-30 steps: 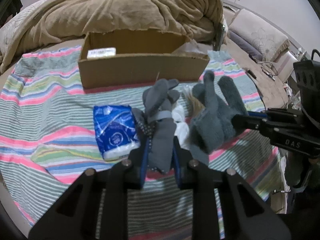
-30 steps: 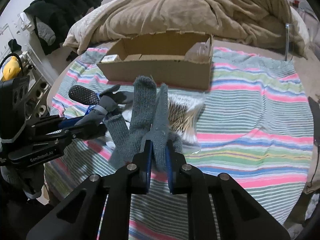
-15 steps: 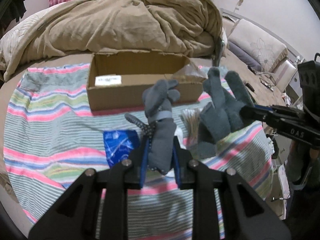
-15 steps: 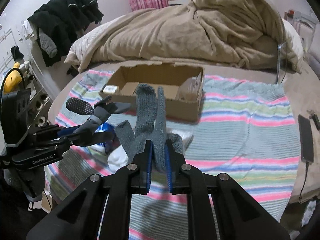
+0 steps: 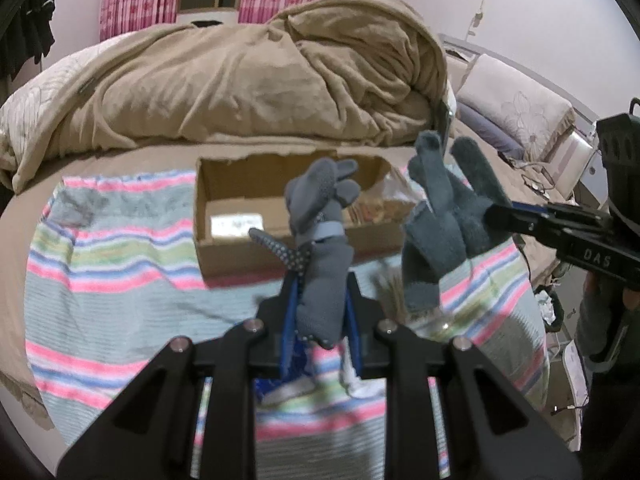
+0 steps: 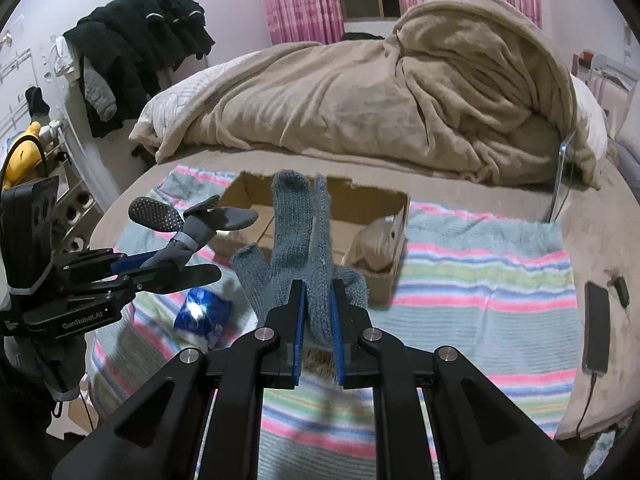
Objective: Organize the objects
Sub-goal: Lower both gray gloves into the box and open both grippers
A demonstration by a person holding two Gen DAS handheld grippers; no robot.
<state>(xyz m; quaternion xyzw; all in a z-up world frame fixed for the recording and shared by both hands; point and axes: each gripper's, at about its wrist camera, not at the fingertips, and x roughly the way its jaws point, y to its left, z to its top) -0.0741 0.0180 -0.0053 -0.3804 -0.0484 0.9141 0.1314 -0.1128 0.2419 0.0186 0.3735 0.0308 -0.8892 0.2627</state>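
Pink curtains point(image 6: 304, 0) hang at the back of the bedroom, and in front of them I see a bed point(image 6: 592, 240) piled with a rumpled tan blanket point(image 6: 360, 96). Across the near part of the bed lies a striped cloth point(image 6: 480, 280) in pink, green, blue and grey bands, and an open cardboard box point(image 5: 240, 248) sits on it, toward the blanket. My left gripper point(image 5: 320, 312) is clamped shut on a grey fleece glove point(image 5: 322, 240), which stands up out of the jaws with its fingers bunched at the top and a dotted grip patch showing on one side. My right gripper point(image 6: 318, 312) is likewise closed tight on a grey knitted glove point(image 6: 298, 232), whose long fingers point upward in front of the box. Both gloves are held up in the air above the striped cloth, near each other but apart, with the fleece one to the left of the knitted one. From the right wrist I can see a blue packet point(image 6: 202, 314) lying on the cloth below the left gripper, blurred. Inside the box there is a white label point(image 5: 236, 223) on the floor of it and a crumpled clear bag point(image 6: 378, 244) at its right end. Dark clothes point(image 6: 140, 48) hang on the wall at the left, and a black phone point(image 6: 596, 328) lies on the bed at the right edge of the cloth.
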